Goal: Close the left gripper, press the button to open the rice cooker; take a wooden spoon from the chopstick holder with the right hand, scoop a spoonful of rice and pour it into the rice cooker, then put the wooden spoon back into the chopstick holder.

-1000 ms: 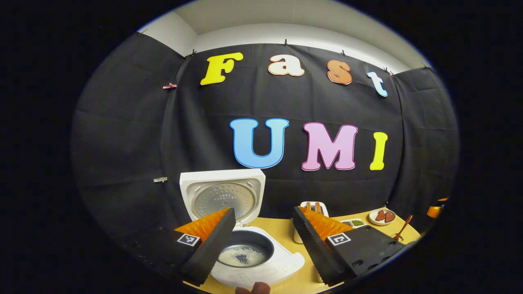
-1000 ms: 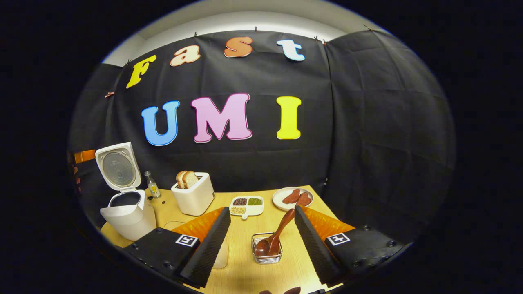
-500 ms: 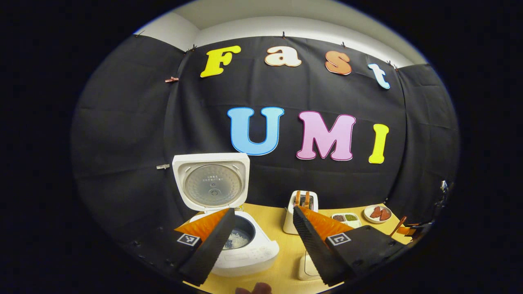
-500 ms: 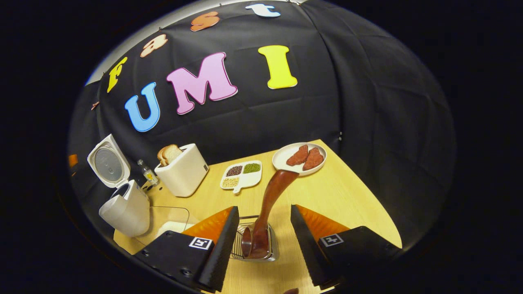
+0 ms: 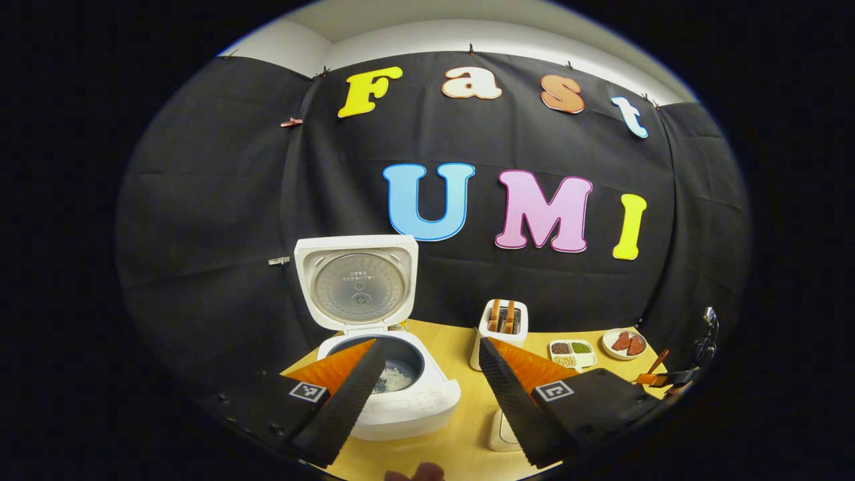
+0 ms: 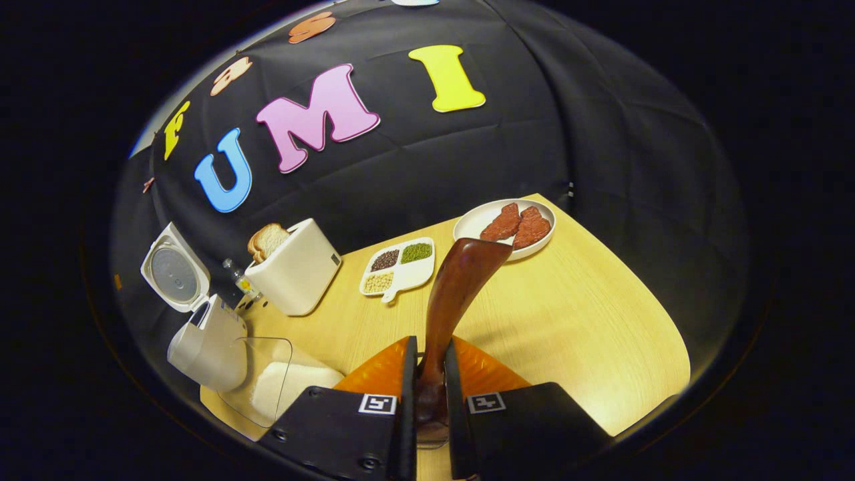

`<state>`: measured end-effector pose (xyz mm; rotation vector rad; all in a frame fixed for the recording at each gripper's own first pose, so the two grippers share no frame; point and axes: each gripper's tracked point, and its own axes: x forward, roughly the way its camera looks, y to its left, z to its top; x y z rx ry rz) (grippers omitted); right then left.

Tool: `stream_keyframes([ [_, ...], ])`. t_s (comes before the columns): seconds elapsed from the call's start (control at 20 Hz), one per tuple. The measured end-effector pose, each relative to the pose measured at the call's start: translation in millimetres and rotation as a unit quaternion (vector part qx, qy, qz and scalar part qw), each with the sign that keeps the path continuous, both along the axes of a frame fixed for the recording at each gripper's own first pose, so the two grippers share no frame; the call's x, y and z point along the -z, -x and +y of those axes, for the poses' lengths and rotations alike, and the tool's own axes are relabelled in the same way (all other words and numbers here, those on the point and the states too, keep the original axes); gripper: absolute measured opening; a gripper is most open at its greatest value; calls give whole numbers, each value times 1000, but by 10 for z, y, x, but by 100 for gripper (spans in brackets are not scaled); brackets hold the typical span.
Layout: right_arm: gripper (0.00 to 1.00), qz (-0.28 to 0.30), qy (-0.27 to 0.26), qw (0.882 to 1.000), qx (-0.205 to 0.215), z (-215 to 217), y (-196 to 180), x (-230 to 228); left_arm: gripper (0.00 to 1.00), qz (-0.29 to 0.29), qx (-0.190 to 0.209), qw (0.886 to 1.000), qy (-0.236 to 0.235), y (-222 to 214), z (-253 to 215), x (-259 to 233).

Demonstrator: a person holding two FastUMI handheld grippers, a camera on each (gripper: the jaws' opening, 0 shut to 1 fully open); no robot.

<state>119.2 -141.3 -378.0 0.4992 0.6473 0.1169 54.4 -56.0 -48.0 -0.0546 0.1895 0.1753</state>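
in the right gripper view the right gripper (image 6: 427, 394) sits at the bottom centre of the frame, its jaws narrowed onto the handle of the wooden spoon (image 6: 454, 294), which rises between them toward the middle of the frame; the chopstick holder (image 6: 433, 437) is a wire edge just visible below the spoon. at the left edge stands the rice cooker (image 6: 204, 341) with its lid up, a clear container of rice (image 6: 280, 387) just beside it, and a toaster (image 6: 294, 267) with bread further up. in the left gripper view the left gripper (image 5: 431, 384) is wide apart, holding nothing, with the open rice cooker (image 5: 394, 394) at lower centre, some rice in its pot.
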Motion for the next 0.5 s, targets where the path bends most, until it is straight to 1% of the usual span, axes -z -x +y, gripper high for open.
stream_keyframes([
  [0.05, 19, -2, -8, 1000, 8, 24, -30, 74, 98, 1, -2, 1000, 1, 14, 27, 20],
  [0.1, 14, -1, -19, 1000, 15, 29, -17, 39, 97, 2, -3, 1000, 1, 17, 49, 30],
  [0.15, 14, -2, -20, 1000, 24, 23, -24, 25, 97, 2, -2, 1000, 1, 23, 73, 27],
  [0.25, 8, -20, -9, 999, 30, 6, -5, -86, 98, 2, 0, 1000, 1, 27, 113, 28],
  [0.5, 8, -71, 12, 997, 35, 5, -78, -655, 97, -3, 12, 1000, 3, 72, 220, 13],
])
